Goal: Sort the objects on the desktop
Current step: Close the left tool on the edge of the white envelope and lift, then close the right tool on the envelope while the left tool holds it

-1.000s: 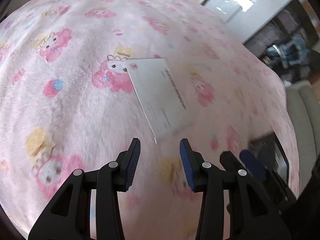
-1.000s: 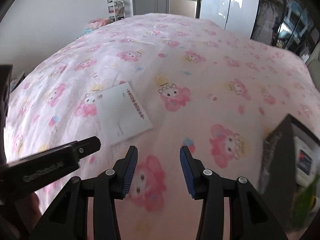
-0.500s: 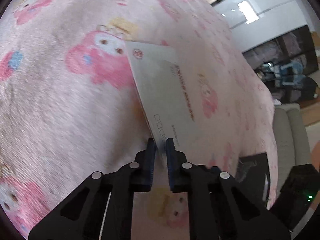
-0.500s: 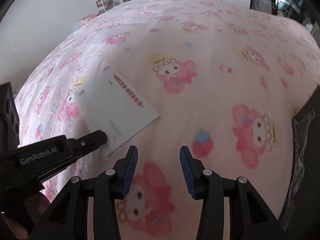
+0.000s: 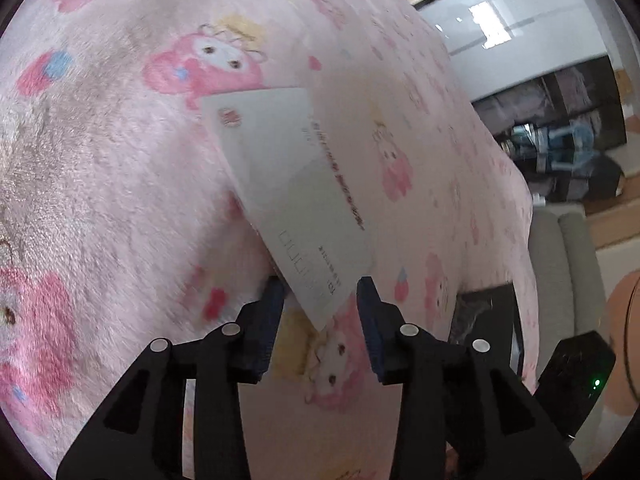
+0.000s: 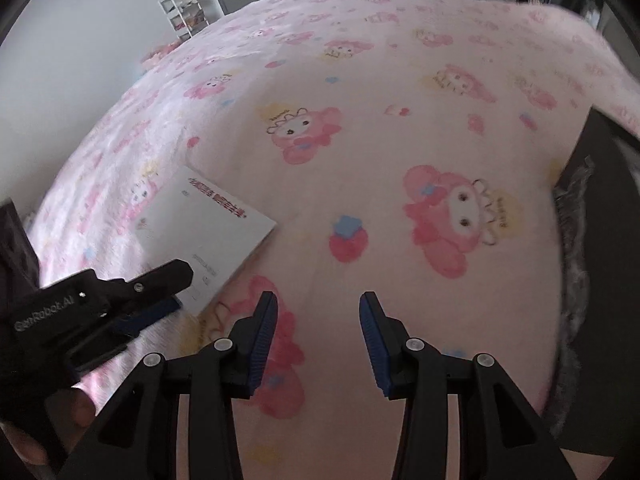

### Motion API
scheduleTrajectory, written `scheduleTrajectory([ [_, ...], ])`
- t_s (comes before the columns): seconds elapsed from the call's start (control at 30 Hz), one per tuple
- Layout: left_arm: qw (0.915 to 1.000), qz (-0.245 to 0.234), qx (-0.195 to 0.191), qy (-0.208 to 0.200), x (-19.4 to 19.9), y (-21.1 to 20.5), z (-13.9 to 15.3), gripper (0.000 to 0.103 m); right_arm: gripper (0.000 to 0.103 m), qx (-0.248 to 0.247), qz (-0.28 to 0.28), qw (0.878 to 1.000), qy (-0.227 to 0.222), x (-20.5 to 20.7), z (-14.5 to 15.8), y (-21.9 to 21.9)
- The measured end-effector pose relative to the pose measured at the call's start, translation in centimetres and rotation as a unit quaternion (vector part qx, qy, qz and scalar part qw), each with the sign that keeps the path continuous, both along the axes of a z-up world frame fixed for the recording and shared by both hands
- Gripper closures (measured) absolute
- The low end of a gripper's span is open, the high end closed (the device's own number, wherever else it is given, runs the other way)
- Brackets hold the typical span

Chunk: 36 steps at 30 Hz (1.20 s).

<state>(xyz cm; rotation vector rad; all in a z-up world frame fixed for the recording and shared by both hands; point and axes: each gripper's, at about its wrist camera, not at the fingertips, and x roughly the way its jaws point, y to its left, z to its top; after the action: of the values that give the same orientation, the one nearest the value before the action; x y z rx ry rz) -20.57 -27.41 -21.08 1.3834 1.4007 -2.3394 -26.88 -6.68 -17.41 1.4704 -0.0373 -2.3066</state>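
Note:
A white envelope (image 5: pixel 292 200) with red print lies on the pink cartoon blanket (image 5: pixel 100 184). Its near corner pokes between the blue pads of my left gripper (image 5: pixel 320 296), whose jaws are opening and stand apart without pressing on the paper. That corner looks slightly raised off the blanket. In the right wrist view the same envelope (image 6: pixel 204 228) is at the left, with the left gripper (image 6: pixel 182 286) at its near edge. My right gripper (image 6: pixel 318 300) hovers open over the blanket, nothing between its fingers, to the right of the envelope.
A black open-topped box (image 6: pixel 600 200) sits at the blanket's right edge, also seen as a dark box (image 5: pixel 484 320) in the left wrist view. A grey sofa (image 5: pixel 560 280) stands beyond it. A white shelf rack (image 6: pixel 184 12) stands by the far wall.
The left jaws came down to the envelope's near corner, shut there half a second ago, and now stand apart again. The right gripper sank closer to the blanket.

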Motion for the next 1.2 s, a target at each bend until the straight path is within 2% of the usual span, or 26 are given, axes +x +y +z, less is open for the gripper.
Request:
scheduleTrajectory([
  [0.07,0.9998,0.009,0.019,-0.003,-0.4,-0.5,-0.9,0.066,0.063,-0.009,0.0,1.0,-0.007,-0.3,-0.3,-0.5],
  [0.1,0.9996,0.009,0.026,-0.003,-0.6,-0.6,-1.1,0.072,0.063,-0.009,0.002,1.0,-0.008,-0.4,-0.5,-0.9],
  [0.13,0.9995,0.007,0.03,-0.004,-0.7,-0.6,-1.3,0.086,0.063,-0.007,0.006,1.0,-0.007,-0.3,-0.6,-1.2],
  [0.17,0.9997,0.0,0.025,-0.006,-0.8,-0.3,-1.3,0.091,0.063,-0.004,0.01,1.0,-0.007,-0.2,-0.7,-1.5],
  [0.23,0.9995,-0.022,0.02,-0.012,-0.8,0.6,-1.2,0.091,0.063,0.002,0.015,1.0,-0.005,0.1,-0.9,-1.9],
  [0.33,0.9972,-0.059,0.037,-0.027,-0.6,2.2,-1.2,0.092,0.063,0.029,0.02,0.999,-0.001,0.7,-1.0,-1.9],
  [0.4,0.9965,-0.076,0.027,-0.021,-0.6,2.7,-0.3,0.091,0.063,0.037,0.023,0.999,0.003,1.2,-1.0,-1.5],
  [0.47,0.9972,-0.073,0.006,-0.015,-0.4,2.6,0.6,0.075,0.063,0.041,0.028,0.999,0.0,1.5,-1.0,-1.1],
  [0.5,0.9976,-0.069,-0.001,-0.012,0.0,2.4,1.0,0.06,0.063,0.044,0.029,0.999,-0.001,1.5,-1.0,-1.0],
  [0.53,0.998,-0.063,-0.002,-0.008,0.3,2.1,1.3,0.055,0.063,0.046,0.028,0.999,0.0,1.5,-1.0,-1.0],
  [0.6,0.9987,-0.05,0.004,-0.009,0.7,1.4,1.3,0.055,0.063,0.044,0.026,0.999,-0.001,1.3,-1.1,-1.1],
  [0.67,0.9996,-0.017,0.008,-0.022,1.4,0.1,0.7,0.055,0.063,0.035,0.024,0.999,-0.005,0.9,-1.2,-1.4],
  [0.77,0.9987,0.03,0.035,-0.023,2.1,-1.8,-0.3,0.055,0.062,0.021,0.021,0.999,-0.013,0.6,-1.5,-1.9],
  [0.8,0.9977,0.043,0.048,-0.018,2.2,-2.4,-0.6,0.057,0.062,0.015,0.021,1.0,-0.016,0.5,-1.6,-2.2],
  [0.87,0.9962,0.061,0.06,-0.013,2.3,-3.4,-1.2,0.077,0.062,0.006,0.024,0.999,-0.023,0.3,-2.1,-2.8],
  [0.9,0.9963,0.062,0.057,-0.016,2.1,-3.6,-1.5,0.091,0.062,0.005,0.025,0.999,-0.025,0.2,-2.3,-3.1],
  [0.93,0.9965,0.061,0.054,-0.02,1.9,-3.7,-1.9,0.094,0.062,0.003,0.025,0.999,-0.026,0.2,-2.4,-3.4],
  [1.1,0.9953,0.036,0.086,-0.026,2.1,-2.5,-2.6,0.095,0.062,-0.007,0.019,0.999,-0.024,0.5,-1.9,-2.9],
  [1.2,0.9956,-0.002,0.087,-0.037,2.3,-0.6,-2.5,0.095,0.062,0.009,0.015,1.0,-0.014,0.9,-1.2,-1.8],
])
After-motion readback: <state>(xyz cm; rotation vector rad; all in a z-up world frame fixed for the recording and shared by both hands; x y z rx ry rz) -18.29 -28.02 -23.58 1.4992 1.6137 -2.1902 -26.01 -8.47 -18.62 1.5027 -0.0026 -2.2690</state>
